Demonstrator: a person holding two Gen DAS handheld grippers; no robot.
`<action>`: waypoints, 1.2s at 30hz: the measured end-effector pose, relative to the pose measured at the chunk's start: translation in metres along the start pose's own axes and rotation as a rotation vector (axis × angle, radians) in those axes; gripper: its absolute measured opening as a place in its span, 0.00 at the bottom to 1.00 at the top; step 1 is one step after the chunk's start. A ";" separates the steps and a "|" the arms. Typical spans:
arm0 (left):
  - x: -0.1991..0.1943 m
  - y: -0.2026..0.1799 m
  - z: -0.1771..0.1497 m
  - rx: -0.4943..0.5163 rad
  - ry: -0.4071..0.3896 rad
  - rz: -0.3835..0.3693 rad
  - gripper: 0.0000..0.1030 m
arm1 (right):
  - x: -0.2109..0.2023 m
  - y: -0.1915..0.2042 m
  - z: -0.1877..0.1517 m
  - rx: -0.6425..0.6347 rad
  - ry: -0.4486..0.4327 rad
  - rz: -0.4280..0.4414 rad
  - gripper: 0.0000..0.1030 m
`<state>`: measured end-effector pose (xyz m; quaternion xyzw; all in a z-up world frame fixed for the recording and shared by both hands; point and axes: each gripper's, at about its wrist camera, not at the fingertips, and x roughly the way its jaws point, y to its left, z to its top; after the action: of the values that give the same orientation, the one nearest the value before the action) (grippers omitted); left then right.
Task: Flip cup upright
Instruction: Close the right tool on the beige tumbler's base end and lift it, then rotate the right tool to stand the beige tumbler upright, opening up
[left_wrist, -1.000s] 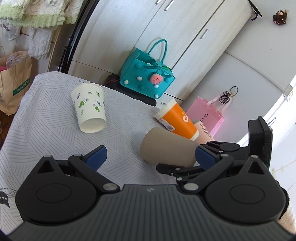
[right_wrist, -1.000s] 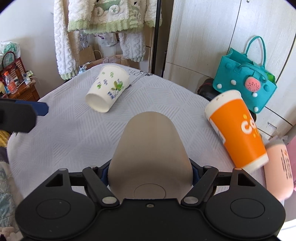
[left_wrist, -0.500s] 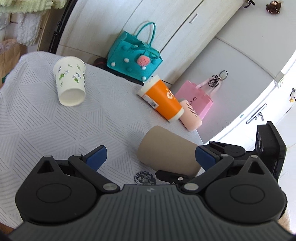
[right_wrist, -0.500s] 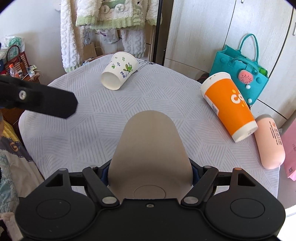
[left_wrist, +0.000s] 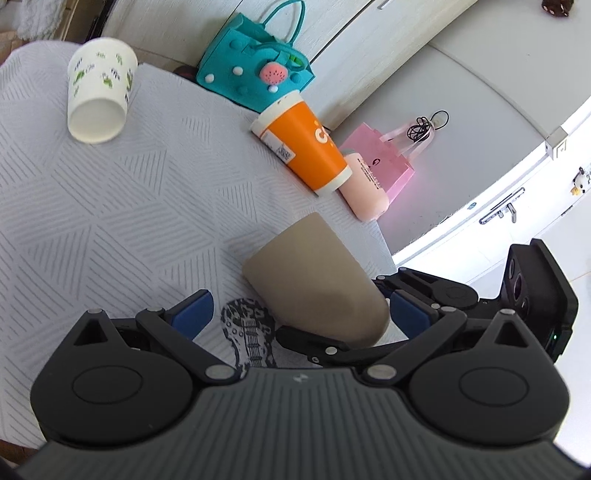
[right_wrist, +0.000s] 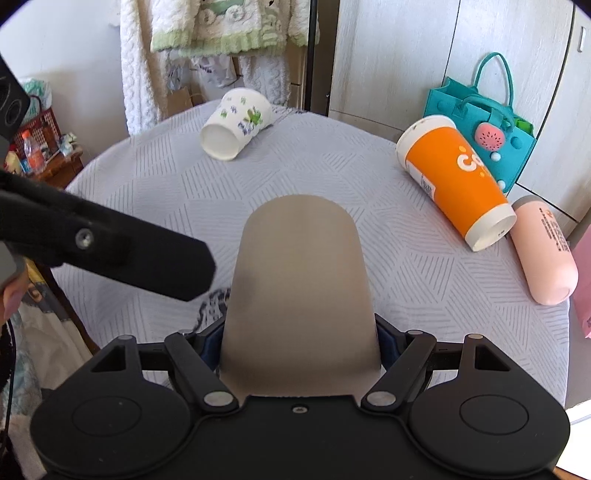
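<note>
My right gripper (right_wrist: 301, 338) is shut on a plain tan paper cup (right_wrist: 299, 288), which lies on its side in the jaws and points away from the camera, above the table. In the left wrist view the same tan cup (left_wrist: 314, 284) shows held by the right gripper (left_wrist: 373, 314), base toward the table's middle. My left gripper (left_wrist: 299, 314) is open and empty, its blue pads (left_wrist: 192, 314) wide apart, close beside the tan cup. The left gripper's finger also shows in the right wrist view (right_wrist: 110, 251).
A white floral cup (right_wrist: 236, 127) lies on its side at the far edge of the round table (right_wrist: 147, 184). An orange cup (right_wrist: 458, 181) and a pink bottle (right_wrist: 546, 251) lie at the right edge. A teal bag (right_wrist: 484, 122) stands behind.
Both grippers have pulled back and risen, so more of the table shows. The tan cup stays held in my right gripper. The left gripper has come closer to it.
</note>
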<state>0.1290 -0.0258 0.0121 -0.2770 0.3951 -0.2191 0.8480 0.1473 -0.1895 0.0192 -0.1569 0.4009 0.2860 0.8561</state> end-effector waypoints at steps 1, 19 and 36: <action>0.002 0.000 -0.001 -0.007 0.006 -0.007 1.00 | 0.001 -0.001 -0.002 0.002 0.001 0.004 0.79; 0.032 -0.005 -0.009 -0.122 0.049 -0.060 1.00 | -0.023 -0.029 0.013 -0.008 -0.044 0.170 0.87; 0.054 0.001 -0.007 -0.170 0.024 -0.043 0.86 | 0.000 -0.050 0.014 0.047 0.022 0.324 0.80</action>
<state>0.1555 -0.0588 -0.0220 -0.3536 0.4165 -0.2064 0.8117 0.1861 -0.2214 0.0306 -0.0732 0.4370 0.4090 0.7978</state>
